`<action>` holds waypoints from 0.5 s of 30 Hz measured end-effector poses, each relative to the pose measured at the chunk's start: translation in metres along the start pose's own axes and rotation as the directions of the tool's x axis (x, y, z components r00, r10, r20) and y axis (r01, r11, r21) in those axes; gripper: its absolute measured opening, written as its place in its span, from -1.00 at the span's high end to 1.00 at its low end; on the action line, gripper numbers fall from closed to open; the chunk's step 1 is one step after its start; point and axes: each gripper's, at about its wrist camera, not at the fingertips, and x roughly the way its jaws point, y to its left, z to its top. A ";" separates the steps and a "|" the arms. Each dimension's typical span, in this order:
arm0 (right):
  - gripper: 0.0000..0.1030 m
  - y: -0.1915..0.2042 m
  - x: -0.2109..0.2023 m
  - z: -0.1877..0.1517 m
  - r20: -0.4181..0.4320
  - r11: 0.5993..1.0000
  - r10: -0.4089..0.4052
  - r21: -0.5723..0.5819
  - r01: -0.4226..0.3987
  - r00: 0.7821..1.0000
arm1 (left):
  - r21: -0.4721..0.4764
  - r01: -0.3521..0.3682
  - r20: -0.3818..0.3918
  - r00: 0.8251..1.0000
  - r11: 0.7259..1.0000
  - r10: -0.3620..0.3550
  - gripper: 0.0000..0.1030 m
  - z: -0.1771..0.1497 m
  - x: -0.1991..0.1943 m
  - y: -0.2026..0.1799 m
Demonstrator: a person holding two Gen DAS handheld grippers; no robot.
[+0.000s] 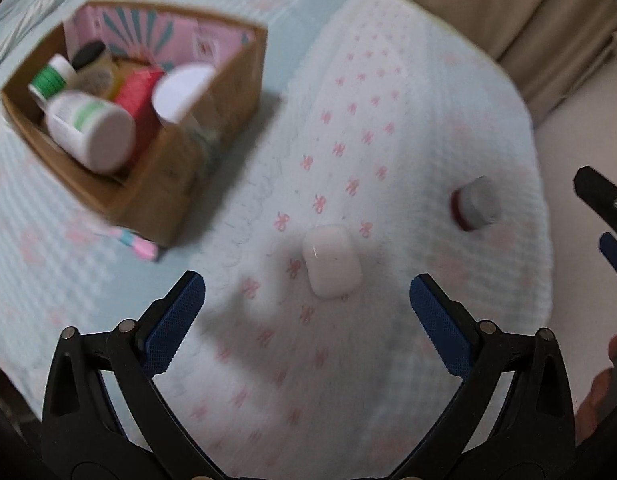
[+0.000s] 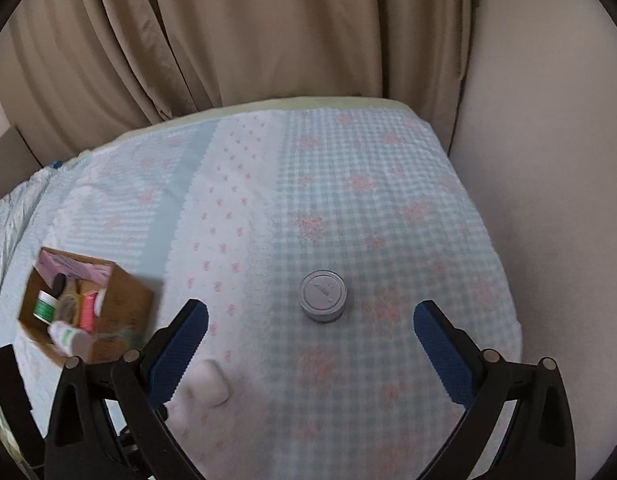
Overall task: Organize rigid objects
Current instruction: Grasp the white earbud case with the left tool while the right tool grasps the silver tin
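Both grippers' jaws gape empty (left [image 1: 307,292], right [image 2: 310,318]); cardboard box [image 1: 212,120] holds bottles.

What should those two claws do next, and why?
Probably lower the open left gripper around the white case lying just ahead between its fingers; the right gripper likewise frames the grey jar. Both still lie outside the cardboard box.

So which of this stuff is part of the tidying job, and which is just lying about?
Part of the job:
- white case, loose on the bed ahead of the left claw
- grey-lidded jar, loose ahead of the right claw
- cardboard box, already holding bottles and a red packet

Just there:
- bedspread
- curtain
- pink and blue item by the box, too blurred to name
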 end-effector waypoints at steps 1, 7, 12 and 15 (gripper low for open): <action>-0.99 -0.002 0.013 -0.003 -0.002 1.000 0.004 -0.015 -0.004 1.000 | -0.007 -0.009 -0.002 1.000 1.000 0.009 -0.85 -0.002 0.011 -0.002; -0.98 -0.005 0.075 -0.020 -0.027 0.994 0.040 -0.098 -0.043 0.999 | -0.042 -0.072 0.019 0.997 0.997 0.073 -0.77 -0.013 0.062 -0.015; -0.84 -0.012 0.120 -0.034 -0.017 0.986 0.067 -0.153 -0.069 0.998 | 0.020 -0.175 0.090 0.981 0.984 0.172 -0.77 -0.020 0.081 -0.035; -0.75 -0.012 0.136 -0.039 0.001 0.980 0.073 -0.187 -0.071 0.997 | 0.013 -0.176 0.119 0.978 0.984 0.173 -0.74 -0.019 0.081 -0.036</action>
